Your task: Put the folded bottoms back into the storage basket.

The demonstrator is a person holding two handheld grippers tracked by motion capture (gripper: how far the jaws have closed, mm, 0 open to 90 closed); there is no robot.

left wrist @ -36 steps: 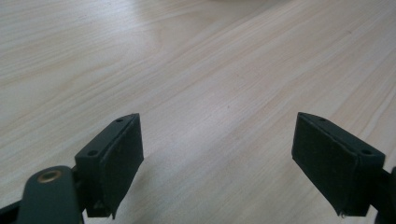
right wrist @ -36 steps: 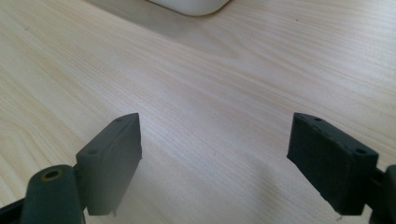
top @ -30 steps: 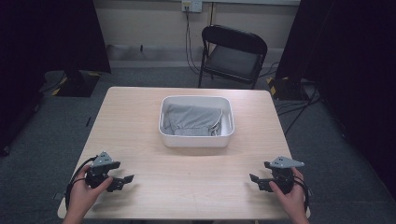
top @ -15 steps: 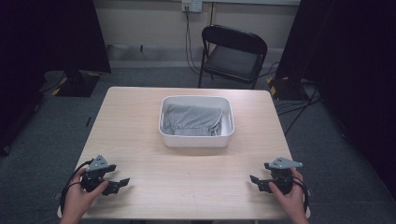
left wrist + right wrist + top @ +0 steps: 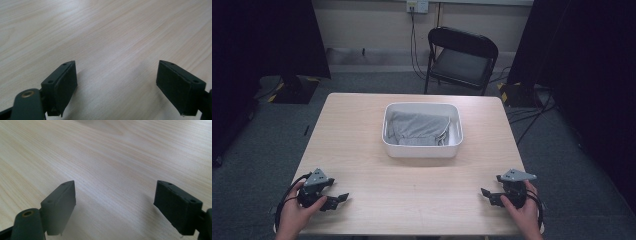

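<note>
We are seeing the grey cloth lying well apart from both tools, toward 1 o'clock of the left gripper and 11 o'clock of the right gripper. It is lying crumpled inside the white tub at the table centre. Both hands are resting low at the near edge, jaws standing wide over bare wood, holding nothing.

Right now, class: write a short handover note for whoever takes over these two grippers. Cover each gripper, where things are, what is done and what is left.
Left gripper: open, empty, low over the table's near left corner.
Right gripper: open, empty, near right corner.
Grey cloth: crumpled inside the white tub at mid-table, apart from both grippers.
Done: nothing gripped.
Left: probably reach in and take hold of the cloth.
</note>
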